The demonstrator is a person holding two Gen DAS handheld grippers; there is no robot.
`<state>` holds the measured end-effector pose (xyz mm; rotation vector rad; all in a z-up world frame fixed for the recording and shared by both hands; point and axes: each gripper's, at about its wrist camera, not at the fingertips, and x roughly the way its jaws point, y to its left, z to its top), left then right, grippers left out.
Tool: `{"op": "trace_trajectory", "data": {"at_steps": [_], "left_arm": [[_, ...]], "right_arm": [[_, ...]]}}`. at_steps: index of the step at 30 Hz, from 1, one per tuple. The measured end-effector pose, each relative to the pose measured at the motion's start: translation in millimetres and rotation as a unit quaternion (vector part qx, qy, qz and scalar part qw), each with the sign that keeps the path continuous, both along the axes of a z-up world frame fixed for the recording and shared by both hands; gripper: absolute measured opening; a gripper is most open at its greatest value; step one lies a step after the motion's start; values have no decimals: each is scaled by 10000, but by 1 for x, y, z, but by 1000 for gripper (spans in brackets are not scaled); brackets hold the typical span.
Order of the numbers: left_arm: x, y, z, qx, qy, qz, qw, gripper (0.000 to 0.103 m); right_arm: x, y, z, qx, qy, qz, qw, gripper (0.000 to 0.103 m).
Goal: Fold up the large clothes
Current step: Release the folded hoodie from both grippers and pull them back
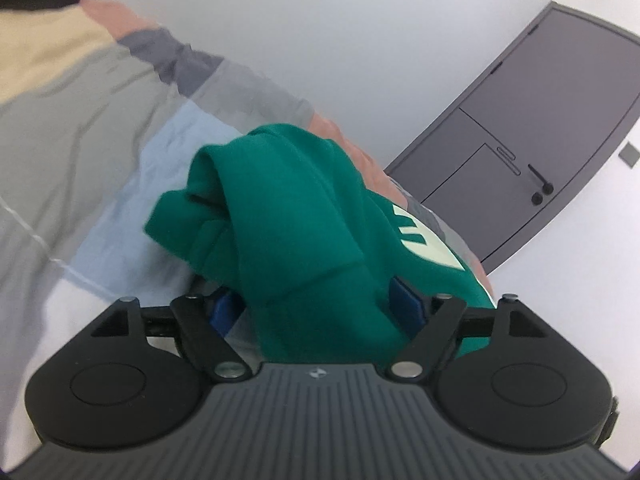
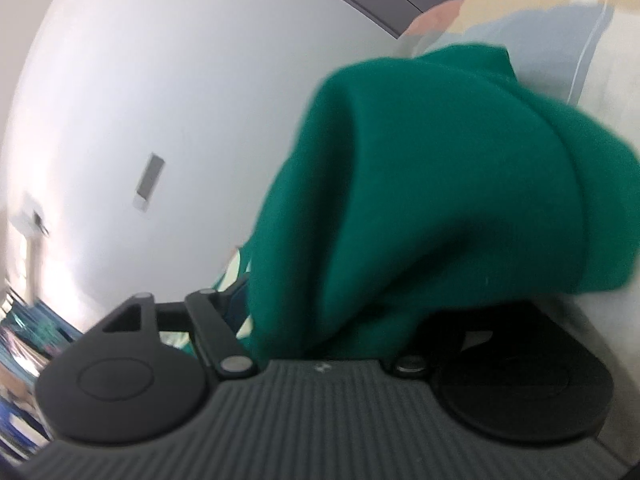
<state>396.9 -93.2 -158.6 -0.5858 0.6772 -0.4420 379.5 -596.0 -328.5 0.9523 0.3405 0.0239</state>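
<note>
1. Through the left wrist camera I see my left gripper (image 1: 316, 300) with its jaws spread wide; the two blue pads (image 1: 404, 300) stand well apart on either side of a fold of cloth

2. That cloth is a thick green fleece garment (image 1: 288, 216) with a pale cream print (image 1: 424, 236) on its right side; it runs between the pads and bunches up just beyond them, and I see neither pad pressing on it

3. The garment lies on a patchwork bedcover in grey, pale blue, white and salmon blocks (image 1: 100, 128), which stretches away to the far left

4. Far right of the garment stands a dark grey panelled door (image 1: 540, 136) with a black lever handle (image 1: 538, 179), set in a plain white wall (image 1: 360, 40)

5. Through the right wrist camera the same green fleece garment (image 2: 420, 184) fills the near right, blurred, heaped over the front of my right gripper (image 2: 324, 312)

6. Its left finger (image 2: 208, 320) shows swung outward, so the jaws stand open; the right finger is hidden under the cloth, and I cannot tell whether anything grips it

7. A small grey wall plate (image 2: 150, 180) sits on the white wall to the left
</note>
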Motion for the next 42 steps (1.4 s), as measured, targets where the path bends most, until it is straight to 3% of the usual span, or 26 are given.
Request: {"op": "trace_trajectory", "data": {"at_steps": [6,11,16,22,27,30,34,42], "left_arm": [[-51,15,49,601,-386,117,9974,86],[-88,19,110,918,-711,0,9932,87],[-132,11,173,1184,-1134,-183,9863,90],[-191,7,228,1451,-1558,-275,9767,95],[-233,16,251,1349,-1730,-289,9752,96],[-254,18,259,1352,-1809,-334,9736,97],[-282,18,262,1543,-2003,-405,9667,98],[-317,7,250,1964,-2057,-716,9560,100]], "right_arm": [[-43,9,29,-401,85,-193,9990,78],[-70,15,68,-874,115,-201,9959,77],[-99,36,117,-1395,-193,-214,9898,77],[-144,61,195,-1860,-949,-31,9780,77],[-181,103,236,-2396,-1323,261,9615,77],[-194,132,249,-2935,-1301,324,9465,78],[-207,161,247,-3318,-1030,547,9361,77],[-235,183,231,-3395,-699,580,9362,77]]}}
